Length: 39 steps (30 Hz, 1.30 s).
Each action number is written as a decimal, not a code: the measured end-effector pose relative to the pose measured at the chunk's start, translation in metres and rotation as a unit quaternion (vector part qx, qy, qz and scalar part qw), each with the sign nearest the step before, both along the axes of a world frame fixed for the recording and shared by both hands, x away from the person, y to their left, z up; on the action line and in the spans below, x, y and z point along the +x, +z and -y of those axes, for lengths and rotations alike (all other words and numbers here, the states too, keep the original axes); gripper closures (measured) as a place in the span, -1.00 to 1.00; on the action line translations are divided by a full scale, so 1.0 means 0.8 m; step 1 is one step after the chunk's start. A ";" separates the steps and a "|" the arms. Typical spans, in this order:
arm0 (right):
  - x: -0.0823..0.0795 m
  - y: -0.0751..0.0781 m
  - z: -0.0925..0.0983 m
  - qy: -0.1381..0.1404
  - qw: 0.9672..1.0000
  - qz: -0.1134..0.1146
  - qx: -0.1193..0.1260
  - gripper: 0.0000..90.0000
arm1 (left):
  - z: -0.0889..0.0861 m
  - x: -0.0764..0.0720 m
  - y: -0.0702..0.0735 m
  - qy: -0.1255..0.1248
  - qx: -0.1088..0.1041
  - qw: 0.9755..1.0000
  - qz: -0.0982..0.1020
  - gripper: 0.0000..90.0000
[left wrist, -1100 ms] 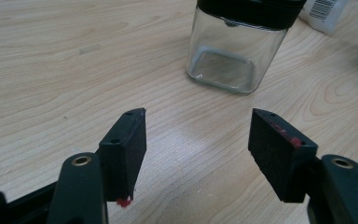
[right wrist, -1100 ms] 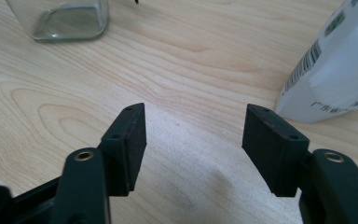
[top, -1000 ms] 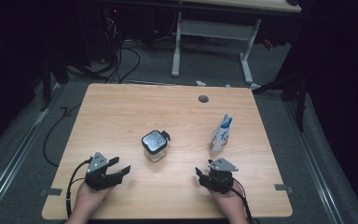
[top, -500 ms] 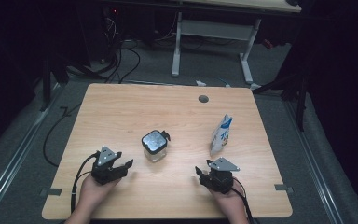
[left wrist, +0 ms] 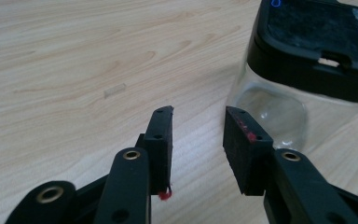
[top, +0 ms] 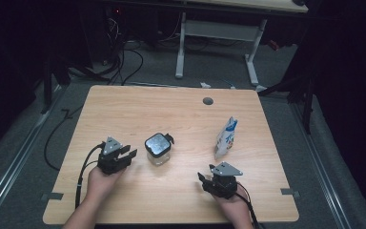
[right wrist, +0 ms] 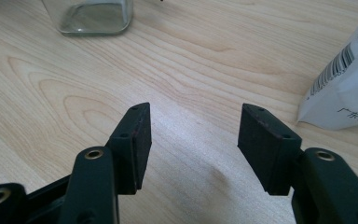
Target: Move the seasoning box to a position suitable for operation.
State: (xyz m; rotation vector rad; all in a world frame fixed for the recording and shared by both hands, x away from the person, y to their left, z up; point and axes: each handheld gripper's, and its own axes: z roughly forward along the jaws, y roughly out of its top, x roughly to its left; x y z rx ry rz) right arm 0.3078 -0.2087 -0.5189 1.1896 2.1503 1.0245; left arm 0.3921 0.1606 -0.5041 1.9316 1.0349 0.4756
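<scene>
High view: left tool (top: 129, 155) moved toward jar (top: 158, 149), jaws just narrowing, nothing between; likely grasp approach. Right tool (top: 204, 179) wide open, idle by pouch (top: 226, 138).

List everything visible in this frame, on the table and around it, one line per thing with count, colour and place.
Jar: one, clear glass with a black lid, upright near the table's middle.
Pouch: one, white with blue print, standing to the right of the jar.
Table: one, light wood, with a dark round hole near its far edge.
Second table: one, white legs, on the floor behind.
Cables: several, black, on the grey floor at the far left.
Tape marks: two, grey, at the near left and near right edges.
Left gripper: one, black with a grey plate, just left of the jar, jaws apart with nothing between them, having just been closing.
Right gripper: one, black with a grey plate, near right, jaws open and empty.
</scene>
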 end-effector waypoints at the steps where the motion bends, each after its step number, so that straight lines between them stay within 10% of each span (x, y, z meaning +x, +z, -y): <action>1: 0.000 0.000 0.000 -0.001 1.000 -0.001 0.000 0.00 | 0.002 0.003 0.001 -0.001 0.000 1.000 0.000 0.44; 22: 0.002 0.001 0.003 -0.010 1.000 -0.013 0.027 -0.07 | 0.033 0.043 -0.004 -0.013 -0.012 1.000 -0.011 1.00; 39: 0.002 0.002 0.002 -0.001 0.999 -0.014 0.033 -0.23 | 0.040 0.027 -0.005 -0.044 -0.029 0.999 -0.001 1.00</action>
